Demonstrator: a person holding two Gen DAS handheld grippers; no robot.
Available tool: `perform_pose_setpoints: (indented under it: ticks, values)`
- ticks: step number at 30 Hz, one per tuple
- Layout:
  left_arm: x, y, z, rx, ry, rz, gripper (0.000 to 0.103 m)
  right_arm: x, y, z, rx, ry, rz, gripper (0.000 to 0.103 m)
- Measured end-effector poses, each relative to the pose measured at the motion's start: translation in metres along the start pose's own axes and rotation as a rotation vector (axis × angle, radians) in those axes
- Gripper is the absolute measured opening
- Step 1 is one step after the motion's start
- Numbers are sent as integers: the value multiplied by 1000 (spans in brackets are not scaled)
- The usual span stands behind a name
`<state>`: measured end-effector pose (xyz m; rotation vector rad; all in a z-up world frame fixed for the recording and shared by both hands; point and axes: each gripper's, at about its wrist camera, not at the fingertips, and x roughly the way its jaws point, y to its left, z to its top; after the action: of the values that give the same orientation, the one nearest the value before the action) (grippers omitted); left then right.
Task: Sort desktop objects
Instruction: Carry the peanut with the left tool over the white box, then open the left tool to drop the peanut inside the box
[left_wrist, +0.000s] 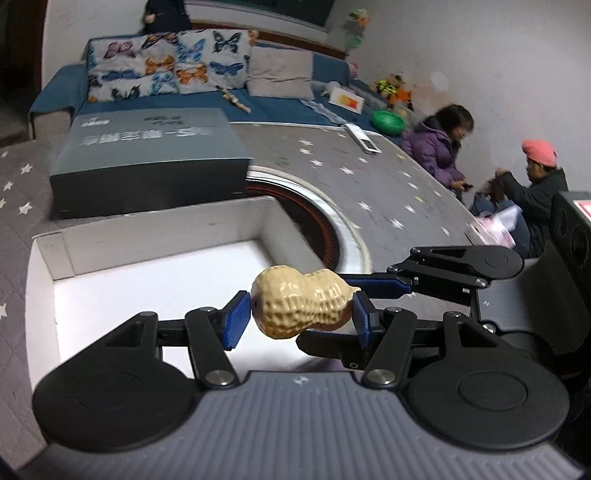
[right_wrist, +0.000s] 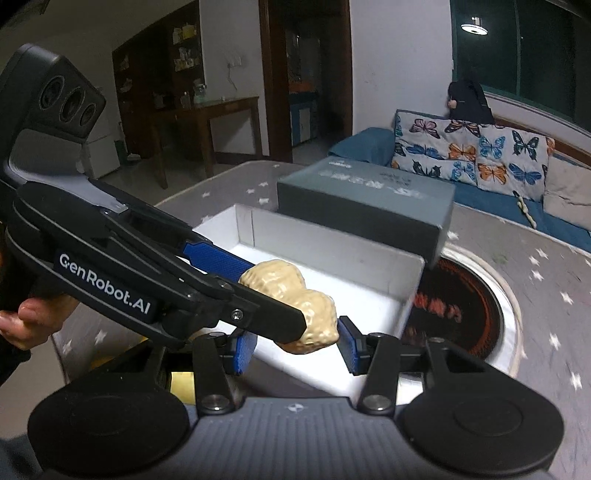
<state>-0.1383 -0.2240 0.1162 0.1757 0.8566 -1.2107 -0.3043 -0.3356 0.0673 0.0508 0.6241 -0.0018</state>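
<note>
A cream peanut-shaped object (left_wrist: 301, 302) hangs above a white open box (left_wrist: 155, 236), caught between the two tools. The left gripper (left_wrist: 299, 315) has its blue fingers (left_wrist: 232, 319) pressed on both ends of the peanut, holding it lengthwise. In the right wrist view the left tool reaches in from the left, one blue pad lying along the peanut (right_wrist: 295, 306).

The right gripper (right_wrist: 297, 347) has its fingers (right_wrist: 351, 349) spread to either side of the peanut's lower lobe. One pad looks to touch it, but the left tool covers the other side, so whether it grips cannot be told.

The white box (right_wrist: 332, 254) shows bare white floor inside wherever it is visible; the tools hide part of it. Just behind it sits a closed grey-blue box (left_wrist: 147, 155) with printed characters on its lid. Both stand on a bench (left_wrist: 369, 177) covered in grey cloth with white stars, beside a round recessed ring (right_wrist: 476, 306) with a dark patterned centre.
</note>
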Motion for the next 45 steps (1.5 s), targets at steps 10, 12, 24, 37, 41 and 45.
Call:
perform_pose_setpoints:
  ticks: [10,12,24,37,41,45]
  values:
    - [57,69,28,-65,66,-9,59,79,-25,22,34,78,2,48]
    - [68,76,30,-80,83,-19,59,88,-28,20,41,99,-3,48]
    - [93,92,19,-126,144,-23,59,112,-24,13,1,166,-72,50]
    - [56,77,17,-83,69,7,59,88,-11,16,-14,112,-103,62]
    - [30,63,10,-51,18,0,59,54,-4,8,-25,59,-106,75]
    - [3,44,-4,-1,-21,0,62,17,4,-9,-29,24,-94,80]
